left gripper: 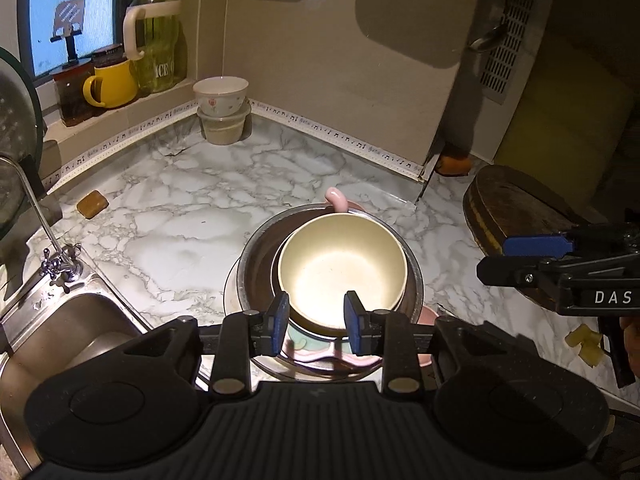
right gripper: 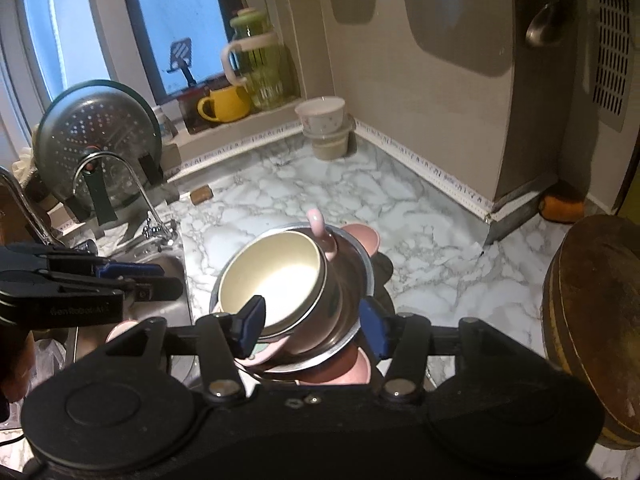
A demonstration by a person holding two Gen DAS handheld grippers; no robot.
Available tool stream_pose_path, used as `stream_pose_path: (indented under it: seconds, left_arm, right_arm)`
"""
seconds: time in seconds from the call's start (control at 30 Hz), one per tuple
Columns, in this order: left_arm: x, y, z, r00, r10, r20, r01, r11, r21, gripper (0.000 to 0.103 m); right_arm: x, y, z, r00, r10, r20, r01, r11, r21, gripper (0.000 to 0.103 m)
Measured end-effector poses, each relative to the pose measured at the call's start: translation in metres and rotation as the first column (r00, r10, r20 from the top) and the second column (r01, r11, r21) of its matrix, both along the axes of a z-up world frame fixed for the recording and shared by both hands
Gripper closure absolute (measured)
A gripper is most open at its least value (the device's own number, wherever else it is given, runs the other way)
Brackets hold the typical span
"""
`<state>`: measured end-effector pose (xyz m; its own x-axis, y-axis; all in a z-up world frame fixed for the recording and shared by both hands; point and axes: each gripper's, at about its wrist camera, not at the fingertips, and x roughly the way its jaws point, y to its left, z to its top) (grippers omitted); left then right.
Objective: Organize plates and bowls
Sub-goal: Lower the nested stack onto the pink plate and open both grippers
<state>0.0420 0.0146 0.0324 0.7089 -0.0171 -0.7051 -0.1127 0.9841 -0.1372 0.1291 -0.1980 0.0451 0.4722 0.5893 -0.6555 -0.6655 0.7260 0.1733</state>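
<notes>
I am sorting the stack: my left gripper (left gripper: 316, 322) stands apart around the near rim of the cream bowl (left gripper: 342, 268), which sits inside the steel bowl (left gripper: 256, 256). My right gripper (right gripper: 314, 326) is also apart. Next I must close and lift.

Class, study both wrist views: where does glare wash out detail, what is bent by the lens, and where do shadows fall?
Left wrist view: glare bleaches the floor of the cream bowl; the wall trim curves with fisheye distortion; soft shadows darken the wall. Right wrist view: the same bowl glares white inside; the window bows; the right gripper body sits in deep shadow.
</notes>
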Motion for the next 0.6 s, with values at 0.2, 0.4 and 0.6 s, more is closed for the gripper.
stream_pose_path:
  seconds: [0.2, 0.4, 0.6]
  left_arm:
    - [-0.019, -0.004, -0.005, 0.999, 0.019, 0.049, -0.018, 1.000, -0.017, 0.033]
    - [-0.035, -0.009, -0.008, 0.997, 0.026, 0.079, -0.025, 1.000, -0.014, 0.033]
    - [-0.045, -0.017, -0.013, 0.995, 0.024, 0.101, -0.021, 0.999, -0.027, 0.030]
  right_arm:
    - [-0.019, -0.005, -0.003, 0.999, -0.023, 0.029, 0.022, 0.998, 0.051, 0.044]
    - [-0.038, -0.011, -0.010, 0.994, -0.070, 0.081, 0.063, 0.994, 0.090, 0.027]
    - [-0.060, -0.017, -0.014, 0.985, -0.116, 0.127, 0.101, 0.988, 0.118, 0.009]
